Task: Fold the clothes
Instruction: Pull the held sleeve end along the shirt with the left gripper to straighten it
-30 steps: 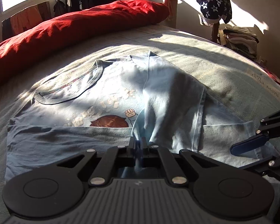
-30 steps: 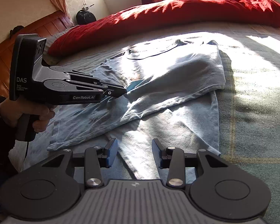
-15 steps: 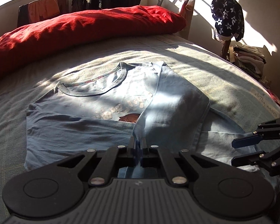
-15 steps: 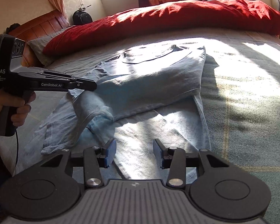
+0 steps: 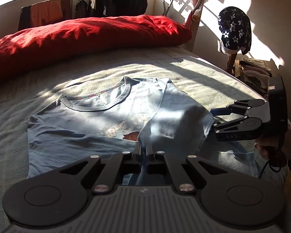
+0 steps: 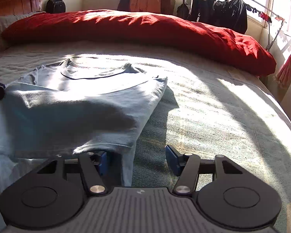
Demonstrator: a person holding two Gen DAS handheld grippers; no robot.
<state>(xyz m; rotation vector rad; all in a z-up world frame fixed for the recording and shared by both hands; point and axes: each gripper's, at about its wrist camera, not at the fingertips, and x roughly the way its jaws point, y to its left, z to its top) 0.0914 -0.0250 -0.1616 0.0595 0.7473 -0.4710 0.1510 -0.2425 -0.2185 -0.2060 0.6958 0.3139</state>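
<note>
On the bed (image 5: 194,71), a light blue T-shirt (image 5: 83,128) lies front up, neckline toward the red duvet (image 5: 83,33), its right side folded over across the chest print. Left hand-held gripper (image 5: 144,151): jaws fully closed, pinching a raised ridge of the folded-over shirt fabric near the hem. Right hand-held gripper (image 6: 136,159): jaws opening, pads apart; the hemmed edge of the folded flap drapes just beside its left finger (image 6: 102,161), not clamped. From the left wrist view, a hand (image 5: 269,147) holds the right unit at the flap's edge. Strong sunlight, hard shadows across the fabric.
</note>
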